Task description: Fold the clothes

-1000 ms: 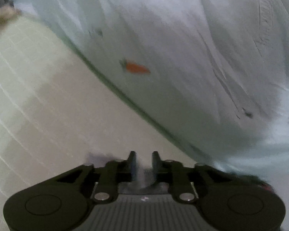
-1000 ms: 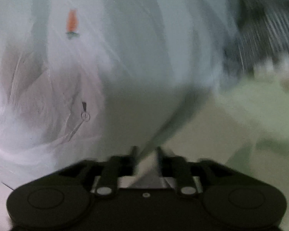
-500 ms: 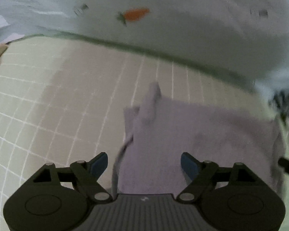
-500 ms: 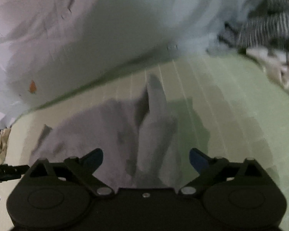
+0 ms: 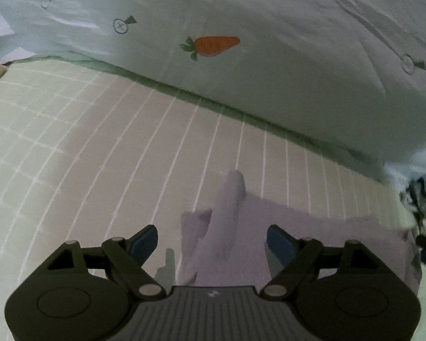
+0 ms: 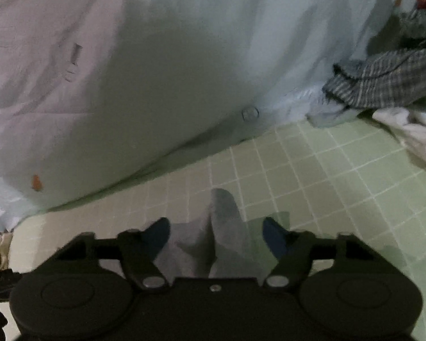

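Pale grey folded cloth garment point(image 5: 312, 233) is lying flat on the light green grid-checked sheet point(image 5: 99, 156), one raised ridge of fabric standing up between the jaws of each gripper. Left gripper point(image 5: 212, 243) and right gripper point(image 6: 215, 234) are both hovering over it, jaws closing but released, pads touching nothing. White carrot-print bedding point(image 5: 269, 56) is lying behind, a grey plaid cloth heap point(image 6: 389, 79) resting beside it.

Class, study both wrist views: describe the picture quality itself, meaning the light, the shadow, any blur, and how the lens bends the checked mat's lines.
Left wrist view: dim; the checked mat lines bow outward, black lens corners; the carrot print stays fairly sharp. Right wrist view: a broad shadow darkens the pale sheet; the striped garment at the edge is soft, and the grey cloth is murky.
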{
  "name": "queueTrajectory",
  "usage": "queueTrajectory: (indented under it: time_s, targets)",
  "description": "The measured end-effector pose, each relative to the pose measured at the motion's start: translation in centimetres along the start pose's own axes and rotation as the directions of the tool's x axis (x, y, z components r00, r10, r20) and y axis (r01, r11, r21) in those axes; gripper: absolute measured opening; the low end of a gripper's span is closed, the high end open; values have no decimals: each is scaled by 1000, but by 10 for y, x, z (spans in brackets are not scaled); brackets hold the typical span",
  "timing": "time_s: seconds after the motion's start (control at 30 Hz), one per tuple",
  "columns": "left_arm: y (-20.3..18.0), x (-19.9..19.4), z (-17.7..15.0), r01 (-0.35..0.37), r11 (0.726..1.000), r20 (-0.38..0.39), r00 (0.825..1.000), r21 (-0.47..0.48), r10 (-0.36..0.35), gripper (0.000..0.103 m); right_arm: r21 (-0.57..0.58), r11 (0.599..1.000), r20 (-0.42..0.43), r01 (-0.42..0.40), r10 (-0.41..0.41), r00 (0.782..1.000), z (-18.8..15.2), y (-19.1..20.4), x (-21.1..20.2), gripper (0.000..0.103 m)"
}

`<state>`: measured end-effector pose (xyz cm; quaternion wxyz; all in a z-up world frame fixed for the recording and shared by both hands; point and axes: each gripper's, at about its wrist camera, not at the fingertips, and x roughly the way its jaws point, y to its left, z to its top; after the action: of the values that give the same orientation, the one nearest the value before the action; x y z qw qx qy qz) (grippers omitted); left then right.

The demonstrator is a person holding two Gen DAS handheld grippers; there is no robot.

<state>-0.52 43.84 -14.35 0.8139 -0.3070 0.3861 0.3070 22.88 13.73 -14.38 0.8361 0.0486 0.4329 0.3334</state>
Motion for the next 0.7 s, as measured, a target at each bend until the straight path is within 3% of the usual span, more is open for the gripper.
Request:
queueTrajectory:
  time_s: [0.07, 0.1, 0.13, 0.17, 0.23, 0.27, 0.33, 0.43, 0.47, 0.5, 0.53, 0.57, 0.6, 0.63, 0.67, 0.7]
  targets:
    - [0, 10, 3, 9, 1000, -20, 1000, -21, -10, 56, 8, 1000, -48, 2, -2, 999, 3, -3, 15, 47]
    - [-1, 15, 4, 15, 999, -30, 999, -31, -16, 31, 19, 1000, -67, -4, 5, 998, 4, -5, 21, 38]
    - [-1, 20, 5, 20, 999, -40, 999, -42, -22, 4, 47, 998, -76, -34, 37, 996, 3, -9, 24, 19]
    - [-1, 24, 5, 26, 998, -50, 998, -53, -28, 4, 67, 996, -73, -51, 55, 996, 3, -10, 24, 8]
    - [-2, 24, 7, 40, 997, -44, 998, -72, -43, 3, 86, 993, -35, -84, 87, 996, 2, -15, 13, 8]
    - [-2, 13, 8, 51, 996, -13, 999, -78, -52, 3, 103, 985, 15, -138, 137, 990, 4, -19, 1, 7]
    - [2, -11, 11, 108, 989, 62, 993, -105, -102, 3, 131, 960, 115, -246, 231, 966, 8, -27, -23, 7]
    - [18, -51, 15, 283, 944, 215, 946, -170, -244, 3, 167, 909, 250, -383, 337, 908, 8, -44, -51, 7]
    - [23, -59, 14, 317, 931, 261, 928, -183, -264, 3, 180, 913, 265, -365, 312, 912, 7, -48, -51, 7]
    - [25, -61, 14, 317, 931, 283, 923, -182, -259, 6, 193, 921, 273, -338, 280, 920, 6, -51, -50, 10]
    - [24, -57, 15, 258, 951, 272, 940, -172, -206, 13, 202, 947, 239, -250, 200, 950, 6, -50, -44, 26]
    - [19, -51, 16, 144, 976, 238, 966, -165, -102, 16, 202, 966, 205, -162, 120, 971, 7, -48, -38, 49]
    - [13, -46, 15, 10, 988, 198, 980, -154, 21, 19, 171, 982, 181, -87, 55, 982, 7, -42, -35, 56]
    - [10, -43, 14, -51, 988, 176, 981, -145, 76, 23, 137, 991, 160, -11, -11, 987, 8, -35, -32, 57]
    - [9, -42, 12, -71, 988, 164, 982, -138, 93, 26, 102, 993, 145, 53, -68, 987, 8, -29, -30, 59]
    - [10, -42, 10, -53, 989, 153, 985, -141, 75, 35, 69, 996, 155, 51, -61, 986, 6, -22, -32, 62]
